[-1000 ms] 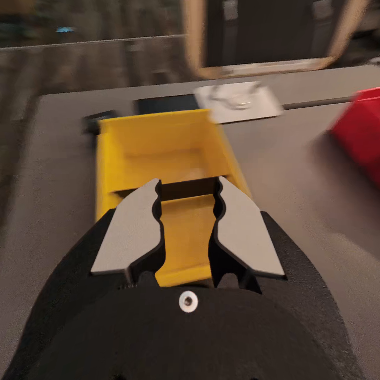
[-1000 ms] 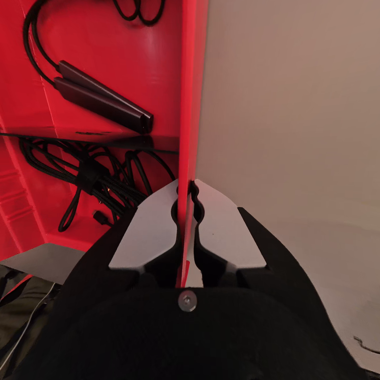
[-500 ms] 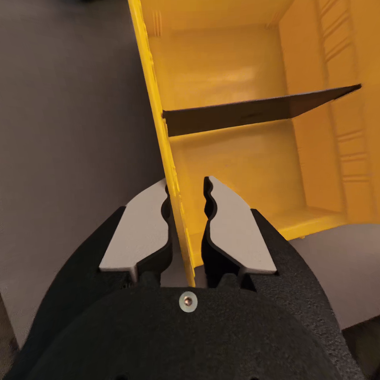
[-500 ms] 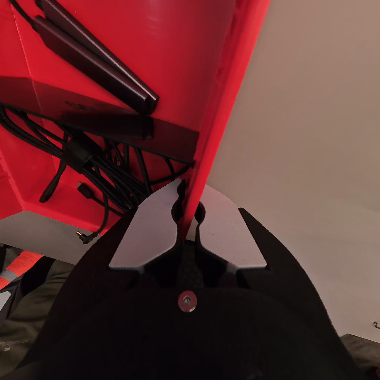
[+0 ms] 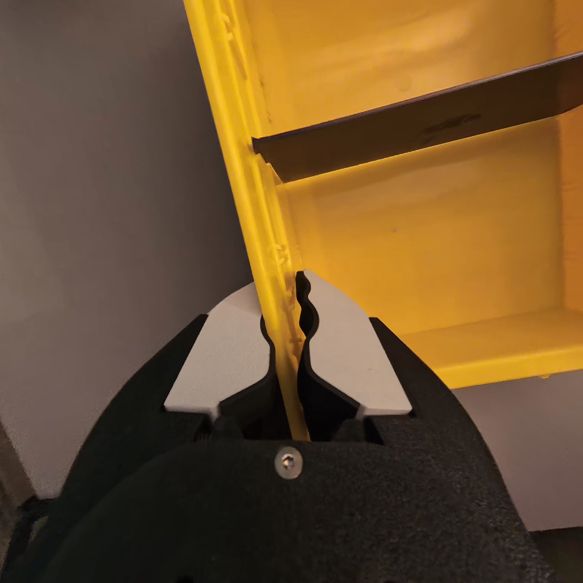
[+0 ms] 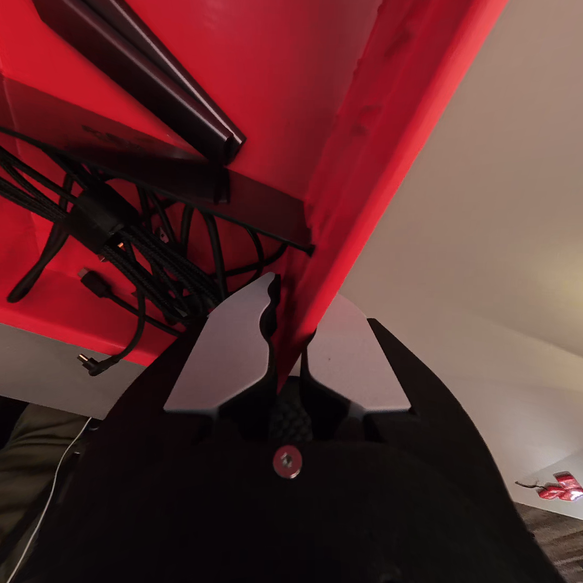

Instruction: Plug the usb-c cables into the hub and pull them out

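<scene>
left gripper (image 5: 288, 303) clamped on yellow bin (image 5: 239, 195) wall, right gripper (image 6: 295, 303) – pinching red bin (image 6: 362, 195) wall

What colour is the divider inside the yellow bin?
Black, a flat panel crossing the yellow bin. The left wrist view shows it best.

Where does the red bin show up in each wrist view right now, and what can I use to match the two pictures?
Left wrist view: the red bin is not in it; only the yellow bin, its side wall clamped by the left gripper.
Right wrist view: the red bin fills the upper left, its side wall clamped by the right gripper, cables inside.
Shared landmark: the grey tabletop; each bin also has a black divider.
</scene>
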Available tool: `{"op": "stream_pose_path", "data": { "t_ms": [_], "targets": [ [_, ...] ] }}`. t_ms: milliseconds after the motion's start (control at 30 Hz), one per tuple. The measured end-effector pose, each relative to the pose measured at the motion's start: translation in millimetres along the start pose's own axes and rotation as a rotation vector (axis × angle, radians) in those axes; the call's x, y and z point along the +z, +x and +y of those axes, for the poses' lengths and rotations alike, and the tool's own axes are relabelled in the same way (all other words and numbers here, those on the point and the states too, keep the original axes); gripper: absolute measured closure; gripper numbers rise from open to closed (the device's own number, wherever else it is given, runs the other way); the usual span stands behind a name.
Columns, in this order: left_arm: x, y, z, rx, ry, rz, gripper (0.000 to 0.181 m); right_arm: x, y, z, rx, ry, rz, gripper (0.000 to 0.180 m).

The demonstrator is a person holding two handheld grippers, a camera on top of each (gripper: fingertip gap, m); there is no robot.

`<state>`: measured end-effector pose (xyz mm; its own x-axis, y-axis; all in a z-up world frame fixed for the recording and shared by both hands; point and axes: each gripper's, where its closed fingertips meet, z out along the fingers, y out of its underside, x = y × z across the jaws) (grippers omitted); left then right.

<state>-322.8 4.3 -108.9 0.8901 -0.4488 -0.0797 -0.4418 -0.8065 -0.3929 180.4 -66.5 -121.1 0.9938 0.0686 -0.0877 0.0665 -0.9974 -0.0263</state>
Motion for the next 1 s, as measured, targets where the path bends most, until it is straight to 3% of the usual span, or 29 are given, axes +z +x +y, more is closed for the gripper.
{"op": "stream_pose_path", "data": {
  "t_ms": [267, 400, 533, 667, 767, 833, 900, 967, 1000],
  "targets": [
    [4, 27, -8, -0.026, 0.095, -0.058, 0.169, 3, -27, -2, -0.098, 0.000, 0.006, 0.168],
    [5, 31, -12, -0.050, 0.120, 0.018, 0.167, 3, -33, -2, -0.114, 0.004, 0.003, 0.168],
    [-34, 24, -43, -0.104, 0.432, 0.123, 0.158, -8, -31, -4, -0.097, 0.043, 0.016, 0.168],
    [-96, 18, -77, -0.157, 0.634, 0.316, 0.140, -61, -25, -14, -0.080, 0.274, 0.131, 0.158],
    [-140, 8, -109, -0.089, 0.747, 0.358, 0.139, -124, -49, -29, -0.163, 0.611, 0.140, 0.158],
    [-166, -5, -131, -0.022, 0.843, 0.278, 0.142, -167, -87, -39, -0.263, 0.880, 0.056, 0.157],
    [-195, -11, -148, 0.030, 0.983, 0.206, 0.150, -201, -149, -36, -0.421, 1.084, -0.154, 0.146],
    [-222, -8, -156, 0.052, 1.127, 0.187, 0.157, -222, -205, -29, -0.532, 1.189, -0.344, 0.142],
    [-228, -5, -156, 0.061, 1.157, 0.190, 0.162, -222, -225, -32, -0.525, 1.159, -0.393, 0.145]
  ]
}}
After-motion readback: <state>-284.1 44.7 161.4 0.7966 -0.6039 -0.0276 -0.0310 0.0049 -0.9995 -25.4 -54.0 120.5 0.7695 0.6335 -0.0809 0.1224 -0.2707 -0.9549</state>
